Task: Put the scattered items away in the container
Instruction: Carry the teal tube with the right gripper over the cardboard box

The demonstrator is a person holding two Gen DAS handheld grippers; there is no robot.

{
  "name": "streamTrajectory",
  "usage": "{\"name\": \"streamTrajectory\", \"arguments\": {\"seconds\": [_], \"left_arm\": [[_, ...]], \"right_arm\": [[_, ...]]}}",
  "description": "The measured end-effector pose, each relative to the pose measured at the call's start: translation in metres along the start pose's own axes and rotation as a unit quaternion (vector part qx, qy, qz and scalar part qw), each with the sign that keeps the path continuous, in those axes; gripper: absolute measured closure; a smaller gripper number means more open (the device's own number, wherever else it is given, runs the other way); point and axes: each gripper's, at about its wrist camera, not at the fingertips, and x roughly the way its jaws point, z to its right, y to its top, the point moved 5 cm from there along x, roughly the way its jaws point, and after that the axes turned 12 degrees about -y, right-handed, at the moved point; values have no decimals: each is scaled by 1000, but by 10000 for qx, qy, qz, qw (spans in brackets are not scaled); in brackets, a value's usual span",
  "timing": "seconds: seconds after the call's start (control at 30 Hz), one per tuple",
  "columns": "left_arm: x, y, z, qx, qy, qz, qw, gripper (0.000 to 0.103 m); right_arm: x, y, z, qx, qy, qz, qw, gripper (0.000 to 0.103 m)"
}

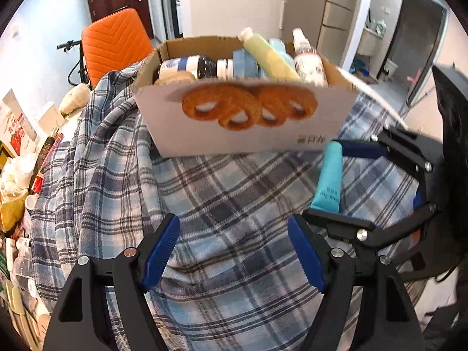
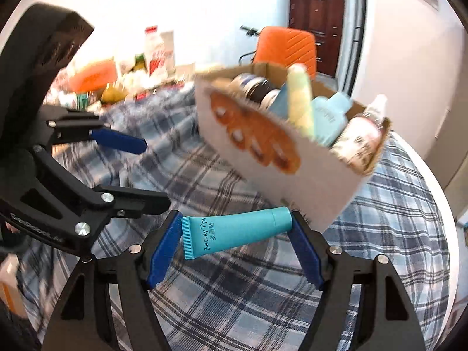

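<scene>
A white cardboard box [image 1: 245,122] printed with pretzels stands on the plaid cloth and holds several bottles, jars and tubes; it also shows in the right wrist view [image 2: 280,172]. My right gripper [image 2: 235,232] is shut on a teal tube [image 2: 234,232], held lengthwise between its blue pads, above the cloth just in front of the box. The same tube [image 1: 327,175] and right gripper [image 1: 348,184] show at the right of the left wrist view. My left gripper [image 1: 234,248] is open and empty above the cloth, in front of the box; it appears at the left in the right wrist view [image 2: 155,172].
A blue plaid cloth [image 1: 204,204] covers the round table. Cluttered cartons, bottles and packets [image 1: 20,161] crowd the table's left side. An orange chair [image 1: 114,41] stands behind the box. A doorway and a corridor lie to the right.
</scene>
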Motion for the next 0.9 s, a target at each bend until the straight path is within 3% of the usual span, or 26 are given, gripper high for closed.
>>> {"name": "streamTrajectory", "arguments": {"seconds": [0.13,0.37,0.47,0.53,0.67,0.73,0.8,0.9], "left_arm": [[-12,18,0,-82,158,380,9991,24],[-29,61,-7,-435,156,851,9953,24],[-40,82,-6,-348,291,1067,9933,23],[-46,95,-4,-166,524,1154,9918,17],[-61,129,-8,1,1178,1328,9841,17],[-59,148,-18,22,1369,1167,9837,17],[-49,160,-34,-141,1351,750,9879,17],[-30,155,-48,-277,1254,203,9915,17]], "right_arm": [[-10,16,12,397,-135,239,9988,31],[-23,47,37,1026,417,215,9936,31],[-36,73,45,857,12,443,9953,31],[-41,92,48,660,-170,510,9964,31],[-35,133,60,410,-722,518,9952,31],[-19,147,64,457,-513,280,9972,31],[-4,154,63,452,-391,104,9982,31],[20,144,57,454,-131,-159,9988,31]]}}
